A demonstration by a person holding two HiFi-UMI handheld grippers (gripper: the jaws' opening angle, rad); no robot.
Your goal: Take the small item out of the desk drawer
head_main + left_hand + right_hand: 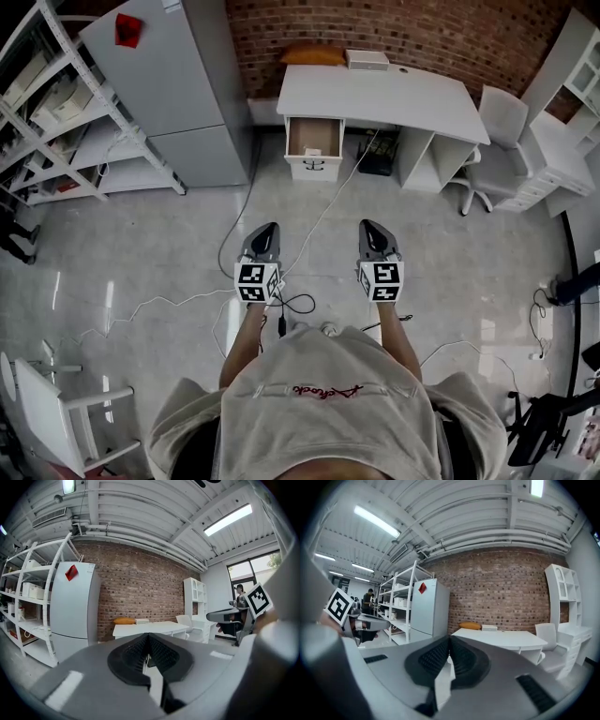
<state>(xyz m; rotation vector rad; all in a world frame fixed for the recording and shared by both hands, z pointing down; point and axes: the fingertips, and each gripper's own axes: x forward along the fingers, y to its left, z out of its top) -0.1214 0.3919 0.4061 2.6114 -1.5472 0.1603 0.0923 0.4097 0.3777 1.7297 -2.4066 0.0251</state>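
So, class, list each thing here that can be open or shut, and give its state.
top desk drawer: pulled open
lower desk drawer: shut
fridge: doors shut
left gripper: fingers together, empty
right gripper: fingers together, empty

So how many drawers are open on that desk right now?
1: the drawer at the left end of the desk in the head view, pulled out. Closed drawers may sit beneath it, but they cannot be counted from here.
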